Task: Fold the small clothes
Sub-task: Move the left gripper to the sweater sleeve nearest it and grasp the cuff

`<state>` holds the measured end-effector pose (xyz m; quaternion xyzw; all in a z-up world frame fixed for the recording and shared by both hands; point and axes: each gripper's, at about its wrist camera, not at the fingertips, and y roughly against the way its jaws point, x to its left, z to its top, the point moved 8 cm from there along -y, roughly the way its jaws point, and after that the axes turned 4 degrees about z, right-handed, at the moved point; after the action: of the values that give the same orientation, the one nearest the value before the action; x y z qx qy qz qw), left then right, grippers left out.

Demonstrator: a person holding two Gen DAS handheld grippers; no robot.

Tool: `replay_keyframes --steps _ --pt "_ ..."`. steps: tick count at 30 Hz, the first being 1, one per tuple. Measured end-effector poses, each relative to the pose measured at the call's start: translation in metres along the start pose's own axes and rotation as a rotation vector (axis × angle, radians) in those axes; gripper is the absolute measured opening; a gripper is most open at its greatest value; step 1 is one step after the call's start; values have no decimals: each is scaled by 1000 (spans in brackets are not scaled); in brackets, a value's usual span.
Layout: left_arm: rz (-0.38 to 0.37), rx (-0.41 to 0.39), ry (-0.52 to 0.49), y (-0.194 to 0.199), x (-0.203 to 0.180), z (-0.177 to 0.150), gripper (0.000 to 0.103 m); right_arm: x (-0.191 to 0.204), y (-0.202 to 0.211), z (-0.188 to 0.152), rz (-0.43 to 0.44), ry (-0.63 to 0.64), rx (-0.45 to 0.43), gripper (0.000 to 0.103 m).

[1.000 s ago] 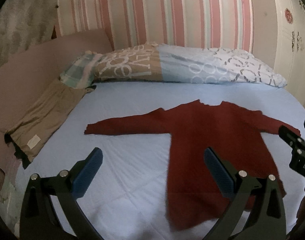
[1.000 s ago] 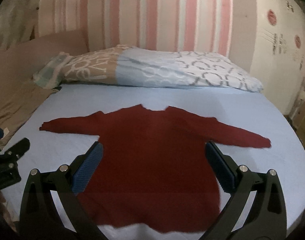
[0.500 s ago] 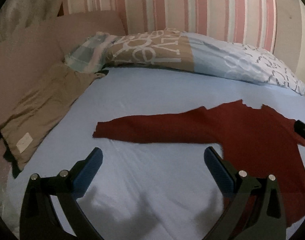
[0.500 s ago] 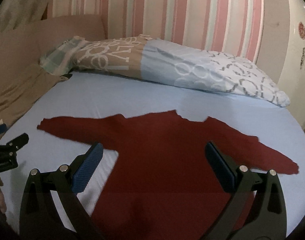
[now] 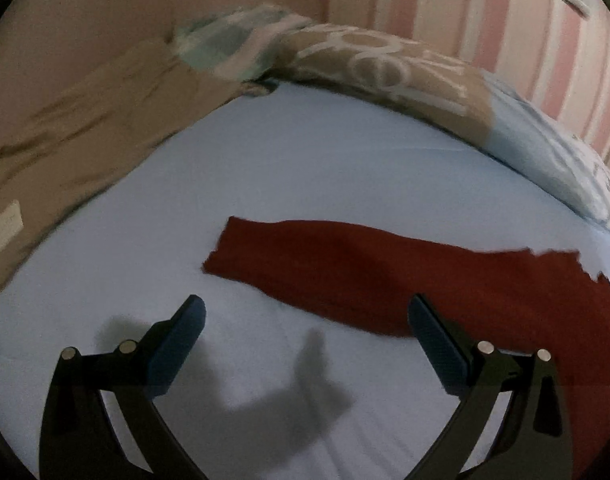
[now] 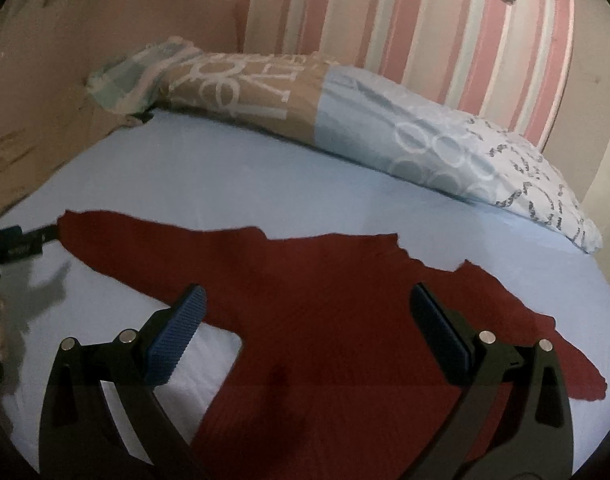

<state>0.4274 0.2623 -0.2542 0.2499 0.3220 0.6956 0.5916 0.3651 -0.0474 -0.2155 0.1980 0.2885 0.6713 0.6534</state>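
Note:
A dark red long-sleeved sweater (image 6: 325, 320) lies spread flat on the light blue bed sheet (image 6: 225, 184), sleeves out to both sides. In the left wrist view its left sleeve (image 5: 325, 264) stretches across the middle. My left gripper (image 5: 305, 312) is open and empty, just short of the sleeve's cuff end. My right gripper (image 6: 305, 304) is open and empty, low over the sweater's chest and left armpit. The left gripper's tip shows in the right wrist view (image 6: 17, 240) beside the left cuff.
A long patterned pillow (image 6: 305, 108) lies along the head of the bed against a pink striped wall (image 6: 425, 40). A tan folded blanket (image 5: 65, 140) lies along the left side of the bed.
Both grippers have moved left and down toward the bed. The left one now faces the left sleeve's cuff; the right one has come lower over the sweater's body. Both jaws stay open.

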Motion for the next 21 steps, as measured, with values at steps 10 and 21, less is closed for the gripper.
replay_keyframes --steps 10,21 --pt "22 88 219 -69 58 9 102 13 -21 -12 -36 109 12 100" --pt "99 124 138 -96 53 23 66 4 -19 -14 -52 91 20 100"
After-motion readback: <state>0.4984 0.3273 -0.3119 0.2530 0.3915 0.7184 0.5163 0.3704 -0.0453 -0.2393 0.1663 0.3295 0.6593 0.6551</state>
